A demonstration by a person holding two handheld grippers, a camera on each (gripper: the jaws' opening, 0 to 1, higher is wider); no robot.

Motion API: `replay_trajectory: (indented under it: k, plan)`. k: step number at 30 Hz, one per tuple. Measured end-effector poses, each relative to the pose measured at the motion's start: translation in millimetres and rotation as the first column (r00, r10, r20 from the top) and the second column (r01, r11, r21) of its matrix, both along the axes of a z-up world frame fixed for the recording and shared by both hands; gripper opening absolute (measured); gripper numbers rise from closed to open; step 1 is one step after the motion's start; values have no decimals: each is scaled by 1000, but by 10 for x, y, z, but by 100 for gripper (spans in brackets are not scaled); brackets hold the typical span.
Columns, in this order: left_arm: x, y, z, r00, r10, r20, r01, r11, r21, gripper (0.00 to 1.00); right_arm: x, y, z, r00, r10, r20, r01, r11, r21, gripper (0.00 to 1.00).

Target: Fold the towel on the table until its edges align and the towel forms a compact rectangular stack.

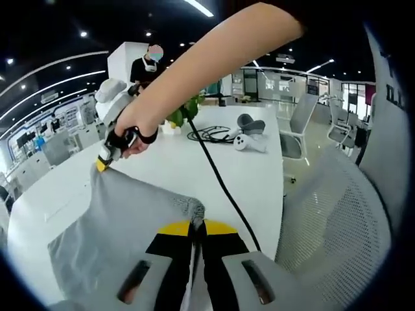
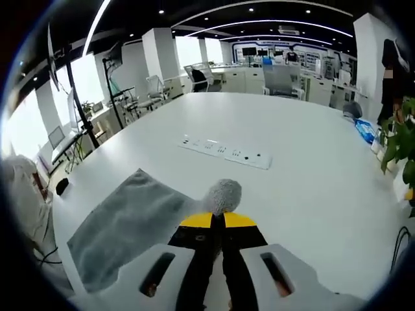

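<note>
A grey towel (image 1: 120,227) lies spread on the white table (image 1: 162,168). In the left gripper view my left gripper (image 1: 196,225) is shut on the towel's near corner, which bunches just past the yellow tips. Across the cloth, the right gripper (image 1: 104,162), held in a person's hand, pinches the far corner. In the right gripper view my right gripper (image 2: 217,217) is shut on a towel corner that puffs up above the tips, and the rest of the towel (image 2: 126,223) stretches away to the left on the table (image 2: 298,181).
A black cable (image 1: 217,175) runs across the table to a grey headset (image 1: 251,123) and a white controller (image 1: 249,142). A mesh office chair (image 1: 331,227) stands close on the right. A white power strip (image 2: 224,151) lies on the table. A plant (image 2: 402,146) stands at the right edge.
</note>
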State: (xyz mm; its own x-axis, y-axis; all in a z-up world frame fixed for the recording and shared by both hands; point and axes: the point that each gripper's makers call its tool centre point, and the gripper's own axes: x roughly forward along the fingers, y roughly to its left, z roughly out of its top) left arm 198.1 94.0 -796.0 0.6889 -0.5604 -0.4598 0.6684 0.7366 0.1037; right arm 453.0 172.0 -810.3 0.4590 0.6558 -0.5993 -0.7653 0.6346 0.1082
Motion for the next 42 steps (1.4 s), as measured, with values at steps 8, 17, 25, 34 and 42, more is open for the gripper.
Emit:
replay_trajectory:
  k: [8,17,25,34,42]
  plan:
    - [-12,142,113,998,53,17,-52,998,-38,5,-33,146,123,1000,13,24,-13,1000,2,1]
    - [-69,353,255,989,149,2,-147,980,-133,5,-86,321,268,998,33,46,-34,999,12,1]
    - [-184,547,310,978,207,1,-204,966,-159,5,-175,520,332,997,59,52,-60,998,25,1]
    - [-236,730,361,963,268,1,-264,947,-185,5,-252,749,378,994,86,62,-87,996,25,1]
    - [-310,924,350,948,318,-16,-315,930,-188,5,-322,921,395,993,102,64,-104,994,27,1]
